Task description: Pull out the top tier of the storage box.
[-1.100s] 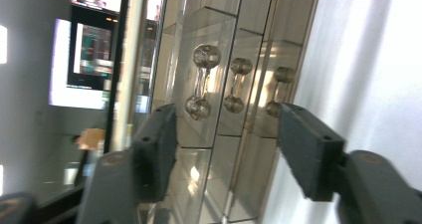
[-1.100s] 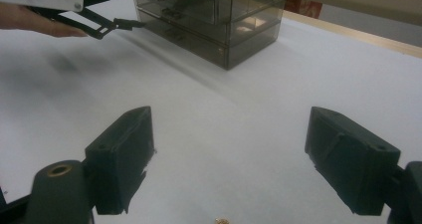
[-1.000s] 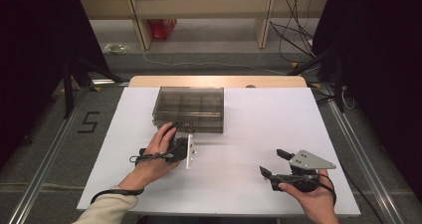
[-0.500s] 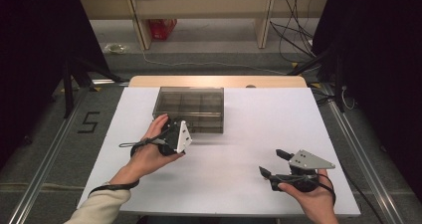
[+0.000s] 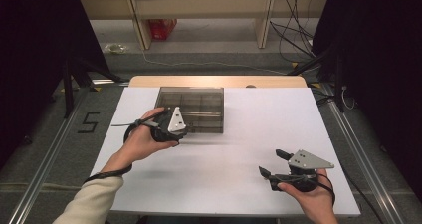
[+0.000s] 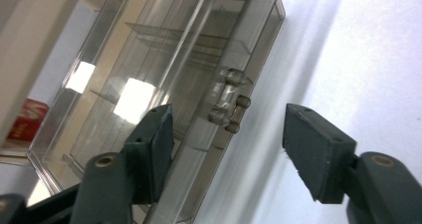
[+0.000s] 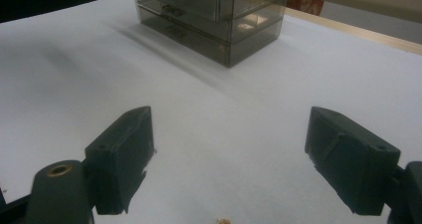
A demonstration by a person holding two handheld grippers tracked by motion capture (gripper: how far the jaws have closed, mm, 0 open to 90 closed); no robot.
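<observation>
One smoky clear drawer box (image 5: 190, 108), upper middle of the high view, on one white table (image 5: 239, 144). Two grippers. Left gripper (image 5: 169, 127), left of centre: raised since a second ago to the box's near front edge, jaws apart with nothing pinched, just been narrowing around the small clear latch (image 6: 228, 102). Right gripper (image 5: 272, 165), lower right: unmoved, jaws spread wide over bare tabletop, well apart from the box.
</observation>
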